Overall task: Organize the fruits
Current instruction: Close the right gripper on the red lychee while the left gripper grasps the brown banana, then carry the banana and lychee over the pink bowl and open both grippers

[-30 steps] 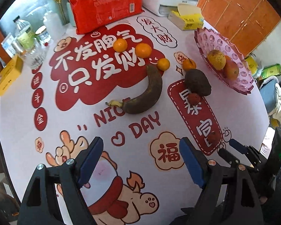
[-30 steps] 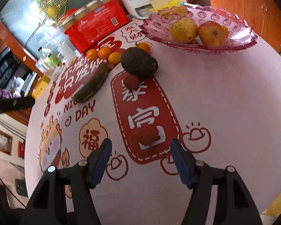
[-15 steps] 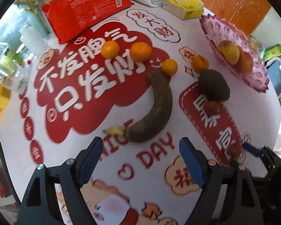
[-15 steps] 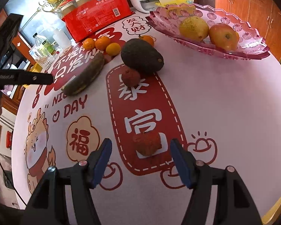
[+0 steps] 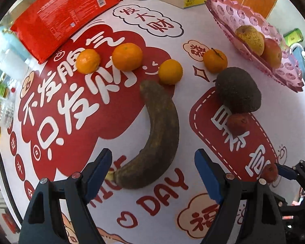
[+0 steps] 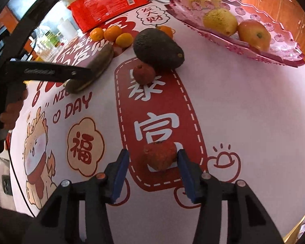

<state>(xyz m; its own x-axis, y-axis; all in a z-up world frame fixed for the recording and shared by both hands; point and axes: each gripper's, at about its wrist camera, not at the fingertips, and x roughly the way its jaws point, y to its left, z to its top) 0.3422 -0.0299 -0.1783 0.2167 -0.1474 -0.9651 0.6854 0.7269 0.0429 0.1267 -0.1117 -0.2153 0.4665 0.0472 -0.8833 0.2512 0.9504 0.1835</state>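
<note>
Closing right gripper [image 6: 153,162] straddles small red fruit [image 6: 160,156] on tablecloth [image 6: 244,105]; right pad touching fruit, left pad apart, no grip yet; left gripper [image 5: 153,170] wide open, empty, over stem end of dark banana [image 5: 155,134]; beyond: second red fruit [image 6: 144,73] against avocado [image 6: 158,48], oranges [image 5: 127,56], pink tray [image 6: 282,38] with pear [image 6: 219,21], apple [image 6: 254,33]

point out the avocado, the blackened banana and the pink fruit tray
avocado [image 5: 239,90], left wrist view, middle of its dark skin
blackened banana [image 5: 162,130], left wrist view, middle of its curved body
pink fruit tray [image 6: 282,38], right wrist view, bare patterned rim
</note>
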